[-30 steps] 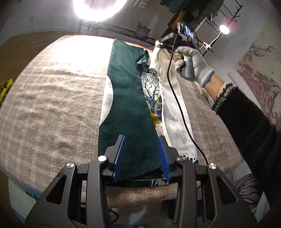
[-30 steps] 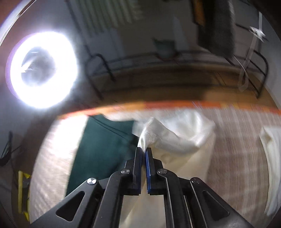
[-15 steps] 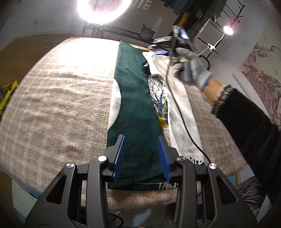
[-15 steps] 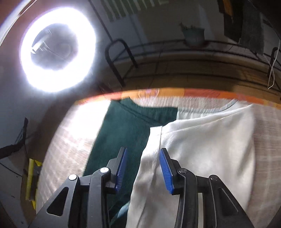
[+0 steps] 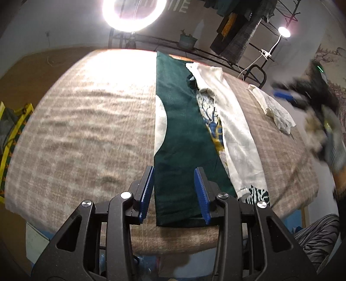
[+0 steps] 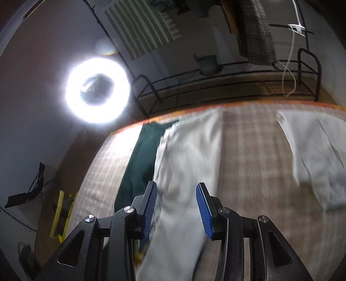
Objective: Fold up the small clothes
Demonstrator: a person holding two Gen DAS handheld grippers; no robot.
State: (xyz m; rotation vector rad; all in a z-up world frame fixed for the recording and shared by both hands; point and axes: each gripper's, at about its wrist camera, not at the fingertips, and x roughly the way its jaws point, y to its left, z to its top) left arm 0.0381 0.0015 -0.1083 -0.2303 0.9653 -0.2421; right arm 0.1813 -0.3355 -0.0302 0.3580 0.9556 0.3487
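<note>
Left wrist view: the dark green garment (image 5: 181, 138) lies flat as a long narrow strip on the checked tabletop (image 5: 82, 129), its long axis running from the near table edge straight away toward the far edge, under the ring light (image 5: 133, 13). Along its right side lies a white garment (image 5: 233, 129), folded long and parallel to the green one, with a printed blue and yellow fabric (image 5: 214, 125) showing in the gap between them. A second, smaller white cloth (image 5: 272, 108) sits well apart to the right, crumpled.

The left gripper (image 5: 174, 190) hovers over the near end of the green strip with its blue pads parted about a third of their travel; the cloth shows between them, but no pad presses on it and nothing is held. At the right edge the right gripper (image 5: 283, 95) and the gloved hand (image 5: 328, 138) carrying it are smeared by motion, and their outline is hard to make out.

The right wrist view is blurred too. It shows the right gripper (image 6: 176, 207) above the white garment (image 6: 186, 164), jaws partly open after just parting, with nothing gripped. Only a sliver of the green garment (image 6: 138, 164) shows here, its near end hidden behind the left pad. The smaller white cloth (image 6: 313, 155) is cut off at the right edge.
</note>
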